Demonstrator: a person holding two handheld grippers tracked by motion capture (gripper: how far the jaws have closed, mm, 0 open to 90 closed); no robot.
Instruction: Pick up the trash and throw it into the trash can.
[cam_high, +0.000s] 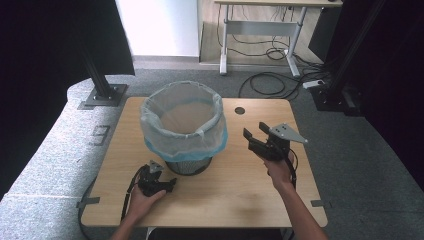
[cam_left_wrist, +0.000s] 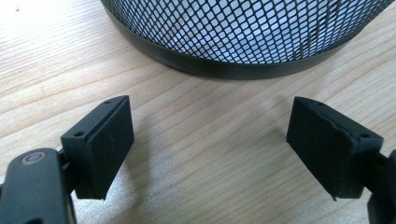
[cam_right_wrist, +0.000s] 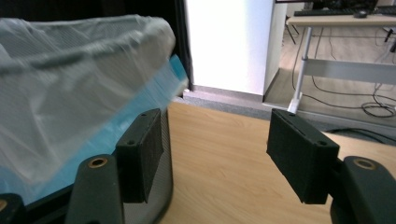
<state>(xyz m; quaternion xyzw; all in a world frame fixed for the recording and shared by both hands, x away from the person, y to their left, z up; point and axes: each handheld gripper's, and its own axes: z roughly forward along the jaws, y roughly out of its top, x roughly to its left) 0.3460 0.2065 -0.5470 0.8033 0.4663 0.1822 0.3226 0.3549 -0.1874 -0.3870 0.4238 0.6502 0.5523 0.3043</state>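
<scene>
The bin (cam_high: 183, 127) stands mid-tabletop (cam_high: 235, 190), the left tool (cam_high: 167, 185) resting near its base with jaws apart, the right tool (cam_high: 254, 134) raised at its right, jaws apart, empty.

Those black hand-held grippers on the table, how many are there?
2. The left gripper lies low on the table before the mesh bin, jaws open. The right gripper is held up right of the bin, jaws open.

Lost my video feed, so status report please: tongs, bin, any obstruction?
Left tongs open, low by bin base. Right tongs open, empty, right of the bin. Bag over rim. No obstruction.
</scene>
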